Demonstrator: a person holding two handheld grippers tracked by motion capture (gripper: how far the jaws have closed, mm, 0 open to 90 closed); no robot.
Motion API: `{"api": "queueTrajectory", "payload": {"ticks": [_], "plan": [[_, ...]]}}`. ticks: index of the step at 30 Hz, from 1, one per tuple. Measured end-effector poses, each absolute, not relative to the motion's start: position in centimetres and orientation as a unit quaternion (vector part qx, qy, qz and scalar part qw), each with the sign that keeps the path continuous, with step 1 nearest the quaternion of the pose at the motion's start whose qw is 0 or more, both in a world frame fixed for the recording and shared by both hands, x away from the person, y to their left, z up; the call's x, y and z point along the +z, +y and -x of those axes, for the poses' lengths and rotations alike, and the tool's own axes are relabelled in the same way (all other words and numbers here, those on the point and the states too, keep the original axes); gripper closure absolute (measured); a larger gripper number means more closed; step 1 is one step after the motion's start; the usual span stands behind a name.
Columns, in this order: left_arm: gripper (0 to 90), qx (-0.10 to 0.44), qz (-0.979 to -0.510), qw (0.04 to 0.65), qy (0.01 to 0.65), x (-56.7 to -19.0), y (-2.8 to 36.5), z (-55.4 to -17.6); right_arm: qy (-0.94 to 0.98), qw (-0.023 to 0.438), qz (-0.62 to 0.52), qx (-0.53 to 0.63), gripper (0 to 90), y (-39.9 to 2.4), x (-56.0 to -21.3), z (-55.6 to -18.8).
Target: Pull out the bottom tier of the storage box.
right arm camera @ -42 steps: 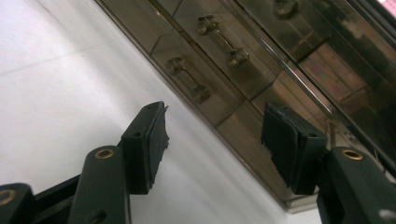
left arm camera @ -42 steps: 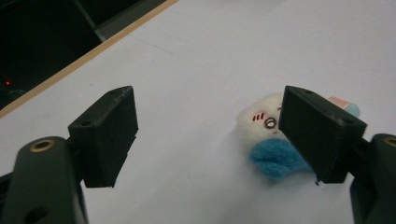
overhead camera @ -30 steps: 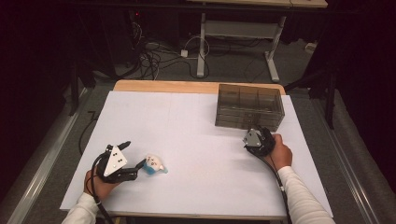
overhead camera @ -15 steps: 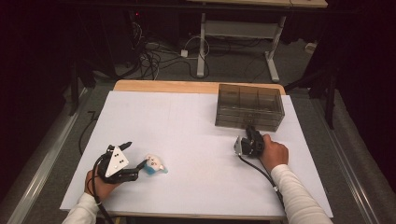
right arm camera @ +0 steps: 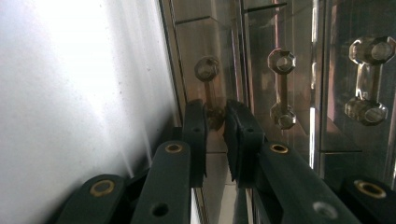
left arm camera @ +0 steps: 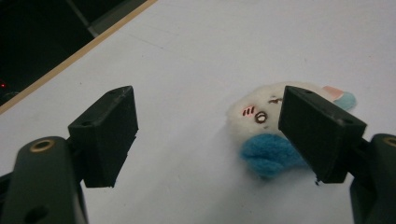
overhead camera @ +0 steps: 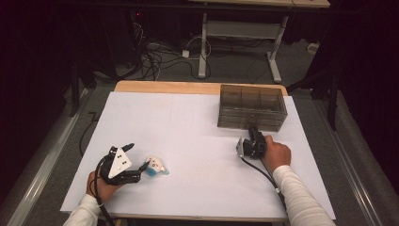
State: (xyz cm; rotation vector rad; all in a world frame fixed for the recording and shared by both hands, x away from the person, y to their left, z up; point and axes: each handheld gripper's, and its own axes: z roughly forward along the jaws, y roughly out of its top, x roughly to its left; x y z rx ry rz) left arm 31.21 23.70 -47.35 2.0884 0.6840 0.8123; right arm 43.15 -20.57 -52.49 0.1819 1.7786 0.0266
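Your right tool [right arm camera: 215,126] has just been closing its jaws on the drawer handle [right arm camera: 208,88], which sits low in the centre of the right gripper view; the pads look to be pinching it, though glare on the clear plastic makes contact hard to confirm. That hold suits pulling a drawer out. The handle belongs to a smoky transparent drawer box [overhead camera: 252,107] at the upper right of the table [overhead camera: 188,122]; its drawers appear empty. Your left tool [left arm camera: 205,135] stands wide open, gripping nothing, with the small white-and-blue plush toy [left arm camera: 266,135] lying just beside one jaw, seemingly kept ready for the drawer.
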Motion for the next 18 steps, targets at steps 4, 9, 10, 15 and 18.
{"api": "queueTrajectory", "payload": {"ticks": [4, 9, 10, 15, 18], "plan": [[19.1, 0.321, -0.820, 0.390, 0.271, -47.3, 23.8, -31.2, 0.774, 0.627, -0.082, 0.013, 81.0, -20.7, -52.5, -42.9], [19.1, 0.323, -0.820, 0.387, 0.271, -47.3, 23.9, -31.1, 0.776, 0.626, -0.081, 0.012, 81.0, -20.6, -52.5, -42.8], [19.1, 0.322, -0.820, 0.387, 0.272, -47.3, 23.9, -31.1, 0.776, 0.625, -0.083, 0.014, 81.0, -20.6, -52.5, -42.7], [19.1, 0.325, -0.819, 0.386, 0.272, -47.3, 24.0, -31.0, 0.777, 0.623, -0.089, 0.019, 81.0, -20.7, -52.3, -42.1], [19.1, 0.326, -0.819, 0.387, 0.272, -47.3, 24.0, -31.0, 0.777, 0.623, -0.083, 0.021, 81.0, -20.7, -52.4, -41.4]]}}
